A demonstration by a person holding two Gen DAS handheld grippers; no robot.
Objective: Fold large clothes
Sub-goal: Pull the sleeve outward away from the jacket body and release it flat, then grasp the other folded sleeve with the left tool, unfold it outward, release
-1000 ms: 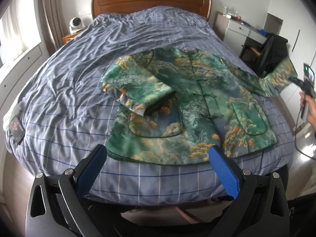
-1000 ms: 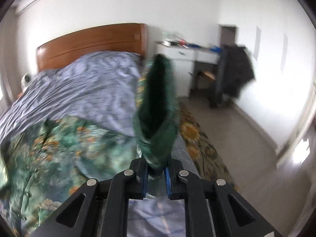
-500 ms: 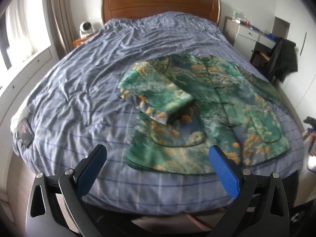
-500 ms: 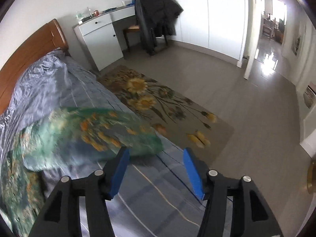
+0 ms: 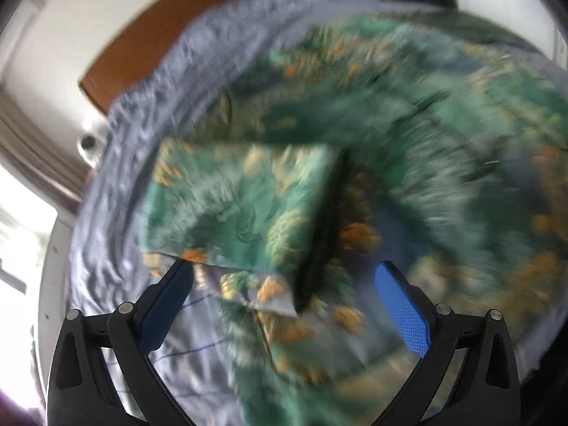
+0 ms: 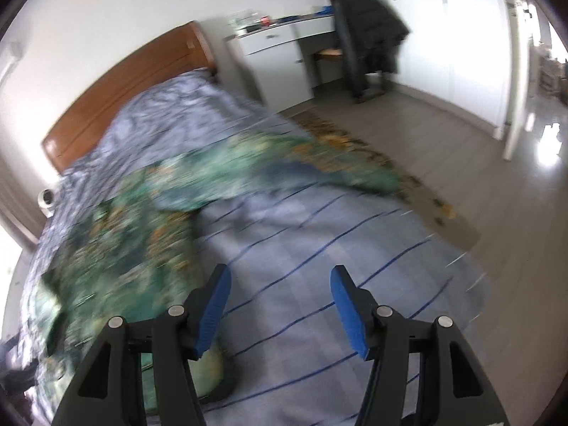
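Both grippers stand spread with nothing between their blue pads. Seen from the left wrist, the left gripper (image 5: 284, 284) fills the bottom of the frame, its jaws wide apart, hanging above the green patterned jacket (image 5: 408, 149), which lies on the blue checked bedspread (image 5: 117, 213). At centre left a folded sleeve (image 5: 234, 202) lies across the jacket's front, its dark-lined cuff opening toward the middle of the frame; the picture is heavily blurred, so finer detail cannot be told. A wooden headboard (image 5: 149, 46) shows at upper left.

From the right wrist view, the right gripper (image 6: 280, 287) sits at bottom centre, jaws apart over bare bedspread (image 6: 319, 241). The jacket (image 6: 135, 241) spreads across the left half of the frame, and its other sleeve (image 6: 319, 174) stretches flat to the right, reaching the bed's edge beside a floral rug (image 6: 419, 191). At upper left is the headboard (image 6: 124, 96); at upper centre a white desk (image 6: 280, 53); right of it, a dark coat (image 6: 372, 39) draped over a chair.
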